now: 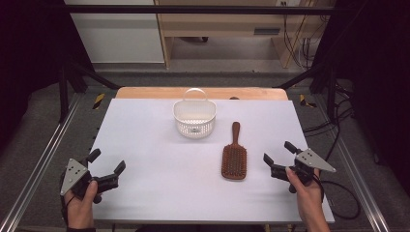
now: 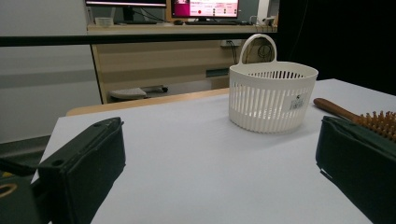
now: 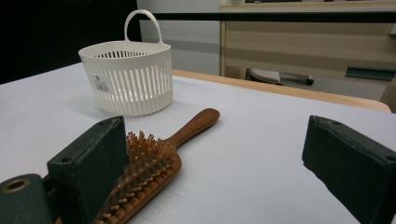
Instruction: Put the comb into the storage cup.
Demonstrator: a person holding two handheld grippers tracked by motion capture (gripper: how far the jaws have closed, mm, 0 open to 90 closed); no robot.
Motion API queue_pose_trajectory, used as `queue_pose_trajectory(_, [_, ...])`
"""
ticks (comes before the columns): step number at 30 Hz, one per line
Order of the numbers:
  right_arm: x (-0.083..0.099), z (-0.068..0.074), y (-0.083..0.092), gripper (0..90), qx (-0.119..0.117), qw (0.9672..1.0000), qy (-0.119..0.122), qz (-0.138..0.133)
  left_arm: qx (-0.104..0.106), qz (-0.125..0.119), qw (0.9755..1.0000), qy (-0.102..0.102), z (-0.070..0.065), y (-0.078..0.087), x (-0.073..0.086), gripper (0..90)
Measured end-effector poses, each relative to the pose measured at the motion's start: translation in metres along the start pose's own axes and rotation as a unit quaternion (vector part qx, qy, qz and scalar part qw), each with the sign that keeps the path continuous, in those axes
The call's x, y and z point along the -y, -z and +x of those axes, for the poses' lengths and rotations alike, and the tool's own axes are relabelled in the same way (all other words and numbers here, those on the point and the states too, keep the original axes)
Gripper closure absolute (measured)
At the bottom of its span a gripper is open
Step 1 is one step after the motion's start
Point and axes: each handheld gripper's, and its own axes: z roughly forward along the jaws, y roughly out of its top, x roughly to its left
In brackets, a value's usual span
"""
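**Me:** Starting from the left side of the table (image 1: 145,193): my left gripper (image 1: 107,161) sits near the front-left corner, jaws spread wide with nothing between them, just bare white tabletop. My hand (image 1: 82,200) is wrapped around its handle, and the grey three-cornered plate on top points out to the left.

**Other guy:** What's past that, toward the middle?

**Me:** A white slotted plastic basket (image 1: 194,119) with a loop handle, standing upright toward the far edge, roughly at the center. From the left gripper view it's ahead and a bit right of the gap between my jaws (image 2: 272,97), with a small label on its wall. It looks empty from above.

**Other guy:** And the brush?

**Me:** The wooden paddle hairbrush (image 1: 234,157) lies flat, bristles up, just right of center and nearer to me than the basket, well apart from it. Its handle points away toward the far edge. In the right gripper view (image 3: 154,165) the head sits right beside my left-hand jaw, partly tucked behind it.

**Other guy:** So the right one's grabbing it?

**Me:** Nope. My right gripper (image 1: 280,152) is near the brush head on its right, jaws wide apart, holding nothing.
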Motion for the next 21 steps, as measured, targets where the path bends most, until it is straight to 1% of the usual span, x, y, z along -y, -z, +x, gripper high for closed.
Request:
queue_pose_trajectory(5, [0.0, 0.002, -0.001, 7.1, -0.005, 0.9999, -0.007, 0.005, 0.001, 0.0, 1.0, -0.003, 0.0, 0.0, 0.0, 1.4])
queue_pose_trajectory(7, [0.0, 0.002, -0.002, 7.0, -0.006, 0.9999, -0.006, 0.006, 0.001, 0.0, 1.0, -0.004, -0.001, 0.0, 0.0, 1.5])
queue_pose_trajectory(8, [0.001, 0.003, -0.003, 6.5, -0.006, 0.9999, -0.011, 0.011, 0.001, 0.0, 1.0, -0.003, -0.001, 0.0, 0.0, 1.5])
queue_pose_trajectory(10, [0.001, 0.002, -0.003, 6.3, -0.005, 0.9998, -0.013, 0.014, 0.001, 0.0, 1.0, -0.004, -0.001, 0.0, 0.0, 1.5])
queue_pose_trajectory(11, [0.001, 0.002, -0.005, 6.1, 0.0, 0.9997, -0.016, 0.018, 0.001, 0.002, 1.0, -0.005, -0.001, 0.0, 0.0, 1.5])
queue_pose_trajectory(13, [0.001, 0.003, -0.006, 6.0, 0.002, 0.9996, -0.018, 0.021, 0.002, 0.003, 1.0, -0.005, -0.002, 0.0, 0.0, 1.6])
queue_pose_trajectory(14, [0.002, 0.003, -0.008, 5.8, 0.009, 0.9993, -0.022, 0.03, 0.003, 0.004, 1.0, -0.006, -0.003, 0.0, 0.0, 1.6])
queue_pose_trajectory(15, [0.002, 0.003, -0.008, 5.7, 0.011, 0.9991, -0.024, 0.033, 0.004, 0.004, 1.0, -0.008, -0.004, 0.0, 0.001, 1.6])
queue_pose_trajectory(16, [0.002, 0.003, -0.008, 5.7, 0.011, 0.9991, -0.024, 0.033, 0.004, 0.004, 1.0, -0.008, -0.004, 0.0, 0.001, 1.6])
queue_pose_trajectory(18, [0.001, 0.003, -0.011, 6.0, 0.012, 0.9986, -0.039, 0.035, 0.004, 0.005, 0.9999, -0.008, -0.005, 0.0, 0.001, 1.6])
queue_pose_trajectory(21, [-0.001, 0.005, -0.016, 8.0, 0.016, 0.9983, -0.04, 0.039, 0.004, 0.008, 0.9999, -0.01, -0.005, 0.001, 0.002, 1.6])
